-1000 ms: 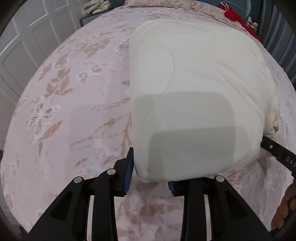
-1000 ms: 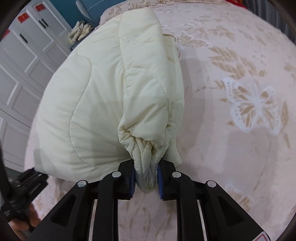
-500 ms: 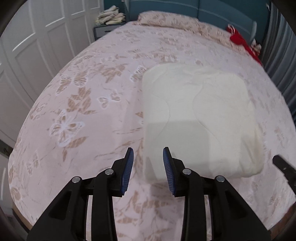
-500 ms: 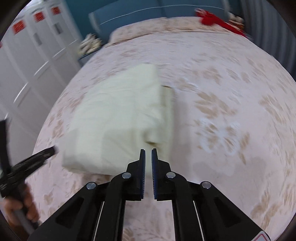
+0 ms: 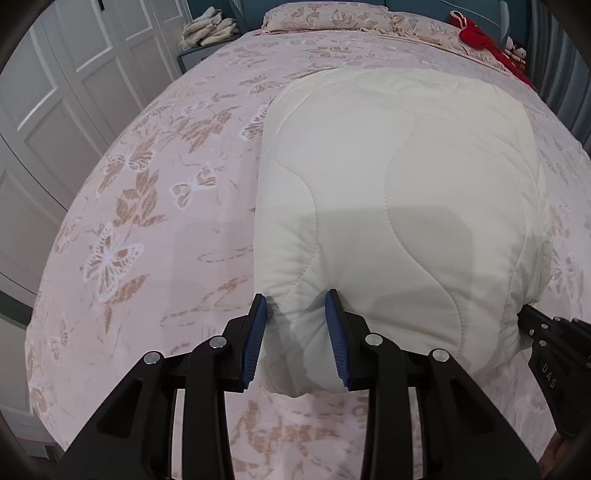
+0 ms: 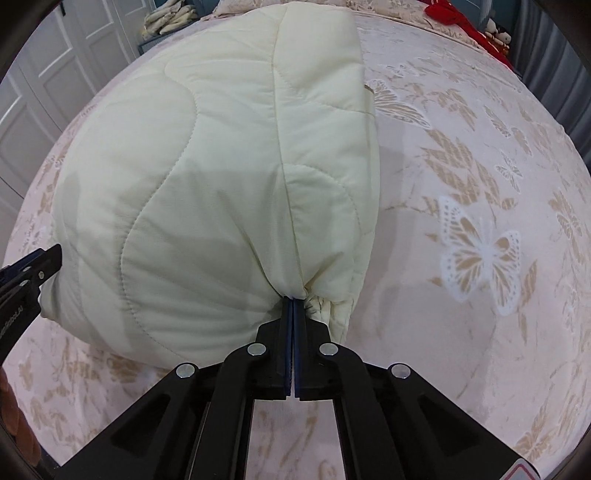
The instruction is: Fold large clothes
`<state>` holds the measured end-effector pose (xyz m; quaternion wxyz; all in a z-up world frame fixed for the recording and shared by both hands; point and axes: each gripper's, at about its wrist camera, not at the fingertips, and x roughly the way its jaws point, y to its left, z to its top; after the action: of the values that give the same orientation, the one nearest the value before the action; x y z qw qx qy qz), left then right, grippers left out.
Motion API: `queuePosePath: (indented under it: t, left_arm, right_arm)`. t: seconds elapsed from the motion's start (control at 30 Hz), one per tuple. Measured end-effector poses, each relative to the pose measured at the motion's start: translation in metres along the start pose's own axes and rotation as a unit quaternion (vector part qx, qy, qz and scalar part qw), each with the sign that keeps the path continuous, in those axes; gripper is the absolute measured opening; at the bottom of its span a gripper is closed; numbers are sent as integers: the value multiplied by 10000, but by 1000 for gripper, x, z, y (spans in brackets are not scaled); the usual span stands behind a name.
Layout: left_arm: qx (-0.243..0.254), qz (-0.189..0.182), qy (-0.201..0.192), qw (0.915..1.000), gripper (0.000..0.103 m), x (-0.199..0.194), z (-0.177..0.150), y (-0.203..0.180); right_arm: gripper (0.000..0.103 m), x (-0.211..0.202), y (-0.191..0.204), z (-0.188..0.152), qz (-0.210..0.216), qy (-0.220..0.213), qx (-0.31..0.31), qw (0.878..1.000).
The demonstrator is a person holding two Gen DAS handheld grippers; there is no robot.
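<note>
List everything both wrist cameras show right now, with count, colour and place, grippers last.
Padded jacket: one, cream, folded on the bed, near edge.
Bedspread: one, pink with tan butterfly print, covers the bed.
Pillow: one, same pink print, at the head.
Red cloth: one, far right corner.
Pale bundle: one, off-white, on the bedside stand.
Wardrobe doors: white, left.
Left gripper: black, blue pads, open around the jacket's near-left corner.
Right gripper: black, shut at the jacket's near-right corner.
</note>
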<state>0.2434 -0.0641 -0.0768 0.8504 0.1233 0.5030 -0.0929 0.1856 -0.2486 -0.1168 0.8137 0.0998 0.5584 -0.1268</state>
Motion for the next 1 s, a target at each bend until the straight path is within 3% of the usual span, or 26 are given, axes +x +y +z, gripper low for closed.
queuePosePath:
  t: [0.27, 0.33, 0.4, 0.53, 0.63, 0.7, 0.77, 0.8, 1.0]
  left_arm:
    - [144, 342, -121, 9992, 32, -3, -5, -10]
    - [198, 389, -164, 9989, 31, -16, -5, -10]
    - [95, 201, -243, 9995, 32, -36, -8, -5]
    - [-47, 89, -431, 9990, 32, -77, -24, -1]
    - [-117, 5, -532, 9985, 34, -107, -41, 0]
    - [-165, -43, -597, 9981, 42, -124, -51, 1]
    - [-150, -40, -738, 9972, 56, -143, -63, 0]
    - [-139, -3, -797, 9967, 58, -150, -68, -1]
    - [-231, -16, -954, 9952, 63, -183, -101, -1]
  right_arm:
    - [0, -3, 3, -1, -20, -34, -35, 10000]
    - [0, -20, 1, -2, 41, -57, -7, 10000]
    - [9, -49, -1, -10, 263, -251, 126, 9993]
    - [10, -94, -5, -31, 461, -517, 254, 9973]
    - [25, -124, -5, -52, 454, -711, 256, 9961]
    - [40, -146, -2, -68, 436, -913, 201, 9947]
    - [49, -164, 3, -84, 377, -1103, 106, 9931]
    - [53, -172, 4, -93, 353, -1204, 64, 9921]
    - [65, -208, 6, -132, 314, -1533, 91, 9876]
